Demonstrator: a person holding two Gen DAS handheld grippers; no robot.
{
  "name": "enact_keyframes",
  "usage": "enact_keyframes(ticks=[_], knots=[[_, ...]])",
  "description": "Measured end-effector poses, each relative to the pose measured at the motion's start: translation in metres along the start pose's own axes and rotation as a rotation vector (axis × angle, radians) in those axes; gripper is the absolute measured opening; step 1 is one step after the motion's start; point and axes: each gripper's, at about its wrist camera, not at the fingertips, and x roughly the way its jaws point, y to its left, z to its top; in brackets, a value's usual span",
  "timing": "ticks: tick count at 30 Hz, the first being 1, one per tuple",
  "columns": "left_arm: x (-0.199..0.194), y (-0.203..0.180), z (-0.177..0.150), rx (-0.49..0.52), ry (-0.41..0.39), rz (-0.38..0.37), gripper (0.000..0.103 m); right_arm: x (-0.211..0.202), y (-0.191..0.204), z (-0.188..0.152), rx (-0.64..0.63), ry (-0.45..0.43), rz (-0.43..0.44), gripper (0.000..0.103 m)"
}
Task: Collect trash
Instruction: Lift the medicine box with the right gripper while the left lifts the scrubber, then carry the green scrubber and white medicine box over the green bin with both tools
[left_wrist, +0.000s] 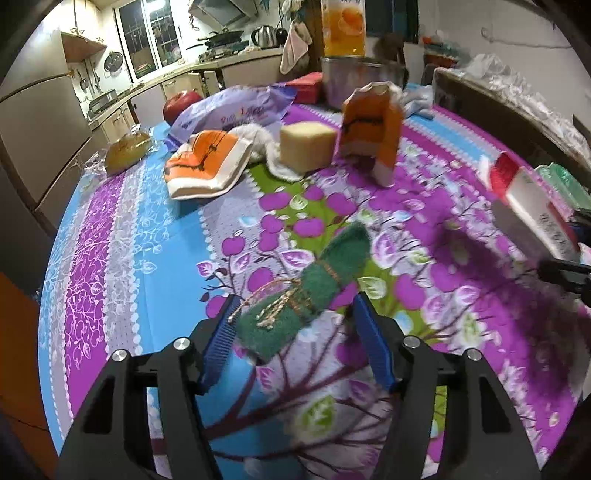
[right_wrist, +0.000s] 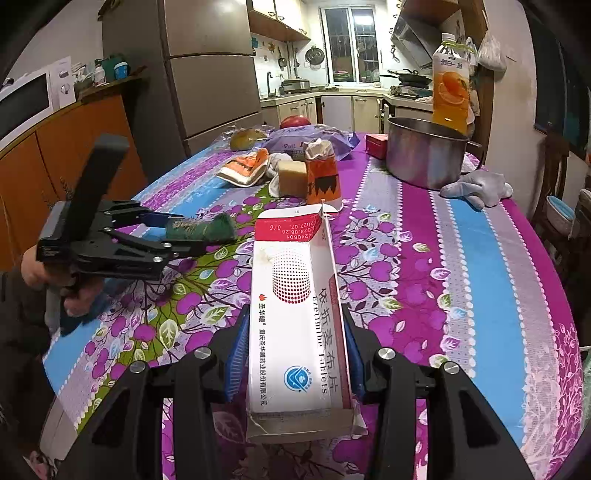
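Note:
A green scouring pad (left_wrist: 332, 258), tied round with gold thread, lies on the purple floral tablecloth (left_wrist: 147, 240). My left gripper (left_wrist: 295, 302) straddles its near end with both blue pads apart; the left pad is close to the scourer, the right pad stands clear. From the right wrist view the left gripper (right_wrist: 192, 234) reaches in from the left over the scouring pad (right_wrist: 207, 225), a hand on its handle. My right gripper (right_wrist: 295, 317) is shut on a long white and red tablet carton (right_wrist: 288, 280), held above the table. The carton (left_wrist: 528, 199) also shows at the right edge.
Further back lie two orange paper bags (left_wrist: 207, 162) (left_wrist: 373, 122), a yellow block (left_wrist: 306, 144), a white cloth, a purple plastic bag (left_wrist: 236, 110), an apple and wrapped bread (left_wrist: 127, 151). A steel pot (right_wrist: 424, 155), a juice bottle (right_wrist: 450, 81), a small red box and a grey glove (right_wrist: 476, 188) stand at the right.

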Motion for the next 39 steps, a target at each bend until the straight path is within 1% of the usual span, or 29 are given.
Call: enact_keyframes(ticks=[3,4,5,6,9,11,13,15,18,21,23,25,27,29,30,31,33,34,36,39], knots=[[-0.009,0.006,0.003,-0.010,-0.050,0.001,0.060,0.003,0.000,0.000,-0.001,0.003,0.005,0.046],[-0.013,0.008,0.004,-0.002,-0.078,0.002,0.060,0.004,0.000,0.000,0.001,0.005,0.005,0.046],[-0.015,0.008,0.006,0.010,-0.085,0.003,0.060,0.005,-0.001,0.000,0.005,0.008,0.007,0.046],[-0.014,0.009,0.007,0.033,-0.080,0.002,0.060,0.006,-0.002,0.000,0.007,0.009,0.009,0.046],[-0.006,0.005,0.010,0.110,-0.045,-0.031,0.060,0.008,-0.001,-0.001,0.012,0.012,0.019,0.046],[-0.006,0.001,0.009,0.164,-0.026,-0.074,0.060,0.008,-0.001,-0.001,0.013,0.009,0.024,0.046],[-0.002,-0.001,0.009,0.186,0.010,-0.107,0.060,0.008,-0.002,0.000,0.018,0.011,0.025,0.046],[0.005,-0.001,0.007,0.190,0.046,-0.119,0.056,0.008,-0.003,0.000,0.022,0.010,0.026,0.046],[0.003,-0.001,0.004,0.173,0.048,-0.157,0.048,0.008,-0.004,0.000,0.022,0.010,0.028,0.046],[-0.001,-0.004,-0.001,0.162,0.052,-0.170,0.037,0.007,-0.004,-0.001,0.022,0.011,0.029,0.046],[-0.006,-0.010,-0.006,0.168,0.057,-0.160,0.031,0.007,-0.004,-0.002,0.024,0.007,0.030,0.046],[-0.011,-0.017,-0.012,0.169,0.056,-0.150,0.030,0.006,-0.005,-0.003,0.028,0.001,0.031,0.046],[-0.014,-0.020,-0.016,0.156,0.052,-0.127,0.027,0.005,-0.005,-0.003,0.032,-0.006,0.029,0.046],[-0.017,-0.025,-0.018,0.129,0.044,-0.090,0.023,0.001,-0.005,-0.003,0.038,-0.021,0.028,0.046],[-0.019,-0.029,-0.020,0.121,0.037,-0.069,0.023,-0.001,-0.005,-0.004,0.039,-0.027,0.026,0.046],[-0.022,-0.034,-0.022,0.113,0.023,-0.045,0.022,-0.003,-0.005,-0.004,0.041,-0.035,0.023,0.046],[-0.029,-0.041,-0.023,0.085,-0.010,-0.019,0.022,-0.009,-0.006,-0.004,0.040,-0.053,0.010,0.046],[-0.036,-0.046,-0.023,0.060,-0.037,0.004,0.021,-0.011,-0.006,-0.004,0.039,-0.060,0.004,0.046],[-0.047,-0.052,-0.021,0.031,-0.074,0.022,0.021,-0.018,-0.008,-0.004,0.044,-0.080,-0.008,0.046],[-0.069,-0.066,-0.015,-0.046,-0.147,0.056,0.021,-0.035,-0.011,-0.001,0.046,-0.132,-0.044,0.046]])
